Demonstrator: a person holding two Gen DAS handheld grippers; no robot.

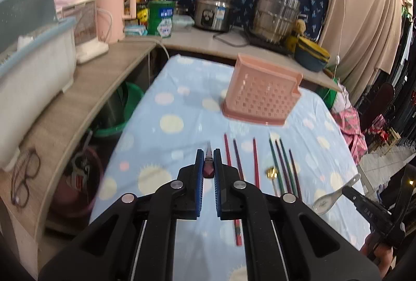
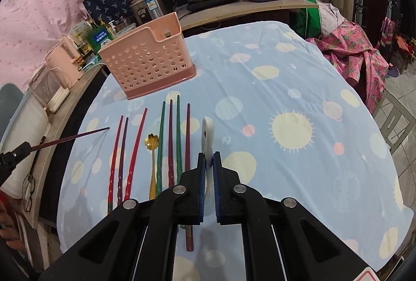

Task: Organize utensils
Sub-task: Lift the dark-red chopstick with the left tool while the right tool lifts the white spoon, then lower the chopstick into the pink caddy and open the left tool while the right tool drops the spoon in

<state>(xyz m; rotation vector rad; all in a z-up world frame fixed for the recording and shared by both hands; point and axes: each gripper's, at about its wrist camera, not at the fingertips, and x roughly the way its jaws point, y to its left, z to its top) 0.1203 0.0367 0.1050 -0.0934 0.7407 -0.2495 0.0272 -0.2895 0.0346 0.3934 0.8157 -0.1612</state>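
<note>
We are at the carry step: the pink perforated holder [image 2: 149,57] stands empty at the far side of the blue dotted tablecloth [image 2: 286,88], while seven chopsticks [image 2: 161,140] and a gold spoon [image 2: 153,164] lie in a row before it. Our left gripper [image 1: 208,164] is clenched on a dark red chopstick [image 2: 70,136], our right gripper [image 2: 208,164] on the white ceramic spoon [image 1: 335,194]; next each must tip handle-down over the holder's rim. Inside the holder, its compartments are hidden from us.

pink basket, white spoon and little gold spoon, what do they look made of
Pink basket: likely moulded plastic, matte, with rows of punched holes and a darker base.
White spoon: probably glazed ceramic, glossy, with a painted mark in its bowl.
Gold spoon: looks like shiny gold-toned metal, flower-shaped bowl.
</note>
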